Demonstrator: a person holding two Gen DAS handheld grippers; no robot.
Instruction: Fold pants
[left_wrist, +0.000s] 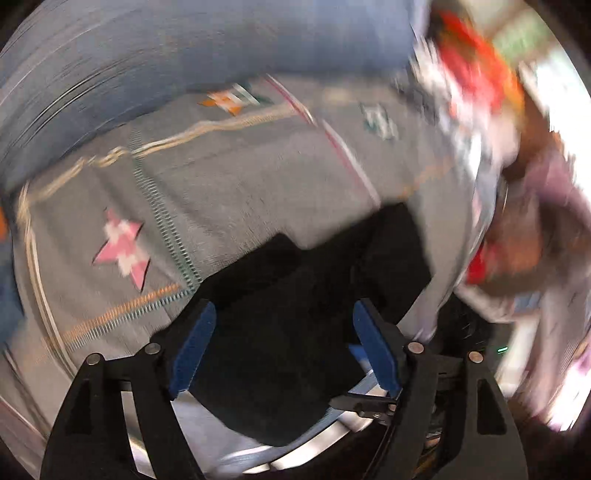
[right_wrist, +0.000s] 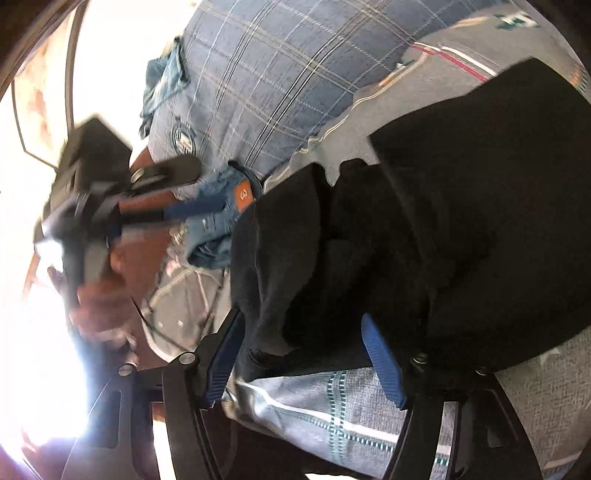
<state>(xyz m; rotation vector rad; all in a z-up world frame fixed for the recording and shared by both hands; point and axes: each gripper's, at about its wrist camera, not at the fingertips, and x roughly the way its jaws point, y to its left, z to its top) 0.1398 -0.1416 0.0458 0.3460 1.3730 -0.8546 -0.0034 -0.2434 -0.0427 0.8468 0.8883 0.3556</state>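
Black pants lie folded on the grey bedspread, frame centre. My left gripper and right gripper both stand released, nothing pinched. I'd regrip the lower-centre edge squarely, both layers together, before the next fold.

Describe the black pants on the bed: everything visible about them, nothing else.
The black pants are soft, matte, dark cloth with no visible pattern, lying in a folded, layered heap on the grey patterned bedspread. One flat layer with a straight edge overlaps rumpled folds beneath. In the right wrist view the right gripper stands open around their near edge, pads not pressing. In the blurred left wrist view the left gripper is open above them. A blue denim garment lies at their far edge.
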